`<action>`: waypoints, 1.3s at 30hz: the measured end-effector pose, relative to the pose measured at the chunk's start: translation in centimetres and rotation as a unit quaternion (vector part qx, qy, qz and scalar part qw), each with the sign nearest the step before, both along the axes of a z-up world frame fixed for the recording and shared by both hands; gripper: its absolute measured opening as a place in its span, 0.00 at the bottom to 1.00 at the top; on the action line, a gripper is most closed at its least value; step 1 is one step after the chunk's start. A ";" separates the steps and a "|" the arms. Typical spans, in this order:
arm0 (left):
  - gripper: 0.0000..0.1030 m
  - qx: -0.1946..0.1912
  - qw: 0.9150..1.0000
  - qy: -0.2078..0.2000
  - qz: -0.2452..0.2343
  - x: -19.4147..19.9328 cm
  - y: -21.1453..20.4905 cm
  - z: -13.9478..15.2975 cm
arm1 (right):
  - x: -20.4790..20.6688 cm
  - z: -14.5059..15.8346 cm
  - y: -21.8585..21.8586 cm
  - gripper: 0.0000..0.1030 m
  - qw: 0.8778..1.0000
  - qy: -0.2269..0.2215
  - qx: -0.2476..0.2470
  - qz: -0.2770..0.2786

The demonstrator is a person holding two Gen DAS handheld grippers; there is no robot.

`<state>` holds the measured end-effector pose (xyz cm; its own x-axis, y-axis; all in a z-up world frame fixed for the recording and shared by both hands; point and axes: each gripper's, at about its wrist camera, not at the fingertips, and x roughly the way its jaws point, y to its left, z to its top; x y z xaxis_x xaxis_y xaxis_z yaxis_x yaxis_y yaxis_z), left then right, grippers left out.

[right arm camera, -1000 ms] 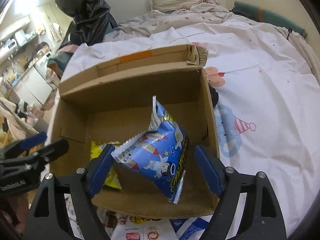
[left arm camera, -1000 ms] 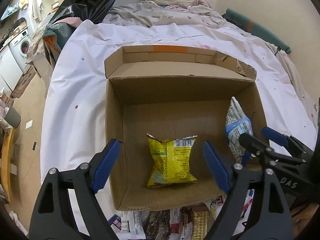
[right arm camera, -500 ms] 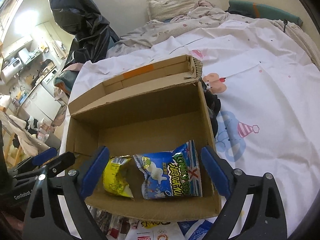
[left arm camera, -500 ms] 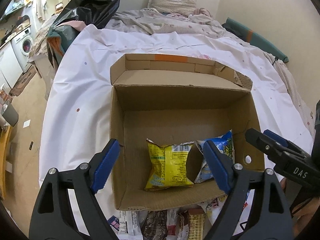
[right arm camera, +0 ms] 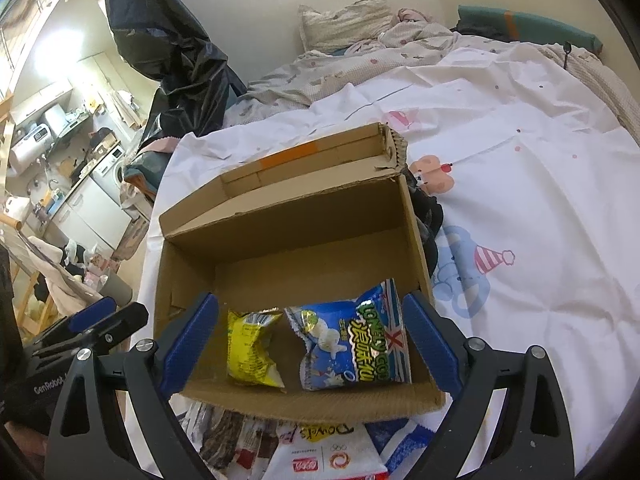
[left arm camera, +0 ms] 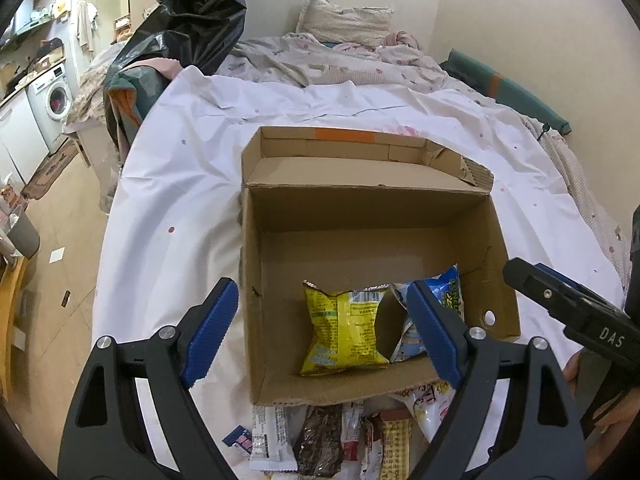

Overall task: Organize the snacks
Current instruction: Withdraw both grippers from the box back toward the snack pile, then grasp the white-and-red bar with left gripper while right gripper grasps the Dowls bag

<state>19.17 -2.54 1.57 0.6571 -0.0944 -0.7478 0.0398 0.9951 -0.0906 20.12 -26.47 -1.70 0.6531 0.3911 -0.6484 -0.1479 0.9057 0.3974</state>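
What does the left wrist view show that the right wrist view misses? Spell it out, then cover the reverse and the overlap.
Only the left wrist view shows the round hole in the box wall. Only the right wrist view shows the blue packet's printed front in full and the party-hat print on the sheet. Both show the cardboard box, the yellow packet inside it, and loose snacks before the box.

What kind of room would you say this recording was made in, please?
Most likely a small studio flat: the cardboard box sits on a bed with a pillow at its head, and a washing machine and kitchen units stand alongside.
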 end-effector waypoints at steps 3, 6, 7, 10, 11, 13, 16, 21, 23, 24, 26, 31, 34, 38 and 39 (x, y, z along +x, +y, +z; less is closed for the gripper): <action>0.81 -0.004 1.000 -0.002 0.010 -0.9 0.7 0.2 | -1.0 0.3 -0.1 0.93 1.000 -0.001 -0.002 0.002; 0.81 -0.011 1.000 -0.002 0.024 -2.0 1.5 0.3 | -1.9 0.6 0.1 0.93 1.000 -0.006 -0.009 0.006; 0.81 -0.014 1.000 -0.001 0.025 -2.2 1.7 0.3 | -2.3 0.6 0.1 0.93 1.000 -0.007 -0.011 0.007; 0.87 -0.019 1.000 0.001 0.024 -3.0 2.2 0.3 | -3.5 0.6 0.0 0.93 1.000 -0.005 -0.007 0.008; 0.91 -0.021 1.000 0.000 0.023 -3.4 2.3 0.3 | -3.9 0.5 -0.1 0.93 1.000 -0.004 -0.006 0.009; 0.94 -0.019 1.000 -0.003 0.025 -4.3 2.5 0.4 | -4.8 0.5 -0.2 0.93 1.000 -0.003 -0.005 0.011; 0.95 -0.022 1.000 0.003 0.022 -5.4 2.7 0.1 | -6.1 0.3 -0.7 0.93 1.000 -0.001 0.012 0.008; 0.95 -0.013 0.999 0.001 0.037 -7.2 3.3 -0.2 | -7.8 -0.4 -1.3 0.99 1.000 0.010 0.014 0.001; 0.95 -0.016 0.999 -0.008 0.044 -8.0 3.7 -0.2 | -8.3 -0.6 -1.6 0.99 1.000 0.017 0.017 -0.001; 0.95 -0.019 0.999 -0.011 0.048 -8.3 4.0 -0.3 | -8.6 -0.7 -1.7 0.99 1.000 0.020 0.017 -0.002; 0.95 -0.015 0.998 -0.019 0.064 -9.0 4.6 -0.5 | -9.3 -0.6 -2.1 0.99 1.000 0.020 0.017 -0.005; 0.95 0.009 0.997 0.000 0.080 -9.8 5.5 -0.9 | -10.6 -1.0 -2.8 0.99 0.999 0.031 0.009 -0.014; 0.95 -0.003 0.994 0.053 0.092 -9.2 6.3 -1.9 | -11.0 -1.4 -2.9 0.99 0.999 0.042 0.010 -0.017; 0.95 -0.017 0.990 0.095 0.101 -9.1 6.9 -3.5 | -11.1 -1.8 -3.0 0.99 0.998 0.054 0.012 -0.022; 0.95 -0.022 0.989 0.104 0.101 -8.9 7.0 -3.9 | -11.1 -2.0 -3.1 0.99 0.998 0.059 0.016 -0.024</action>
